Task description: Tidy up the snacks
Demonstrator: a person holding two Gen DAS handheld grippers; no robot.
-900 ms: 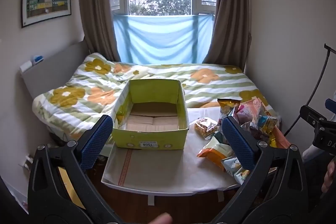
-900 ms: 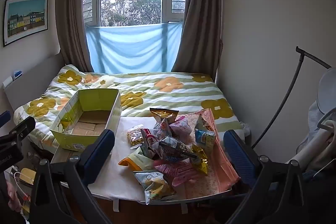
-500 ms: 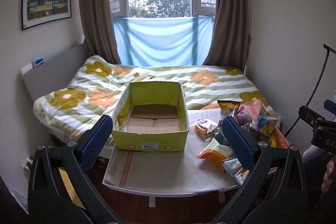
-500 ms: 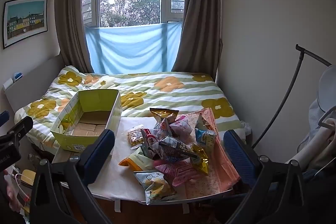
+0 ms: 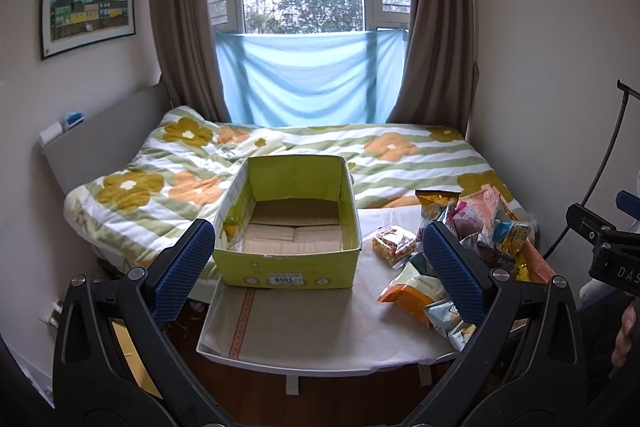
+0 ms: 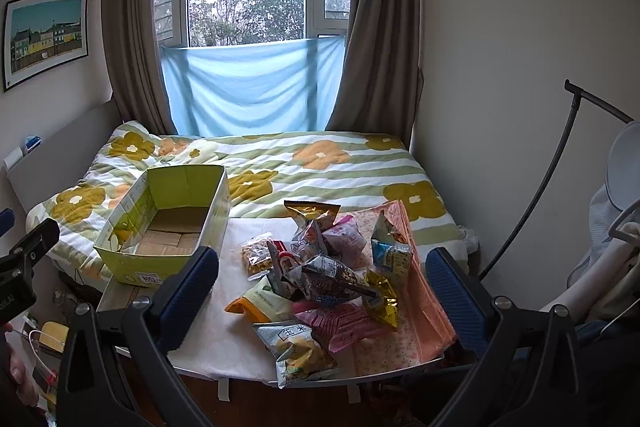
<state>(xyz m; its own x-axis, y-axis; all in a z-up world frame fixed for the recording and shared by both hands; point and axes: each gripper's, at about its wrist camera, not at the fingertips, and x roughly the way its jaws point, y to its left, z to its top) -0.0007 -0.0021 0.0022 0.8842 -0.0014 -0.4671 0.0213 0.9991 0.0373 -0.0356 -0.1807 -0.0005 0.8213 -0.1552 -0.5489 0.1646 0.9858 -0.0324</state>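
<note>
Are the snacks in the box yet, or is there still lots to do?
Nothing is put away yet. The green box is empty, only its cardboard bottom showing. The snacks lie in a heap on the table beside it. The left claw and right claw are both open and hold nothing, so everything is still left.

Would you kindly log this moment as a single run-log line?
left gripper: open, empty | right gripper: open, empty | green box: no snacks | snack pile: on table, right of box
</note>
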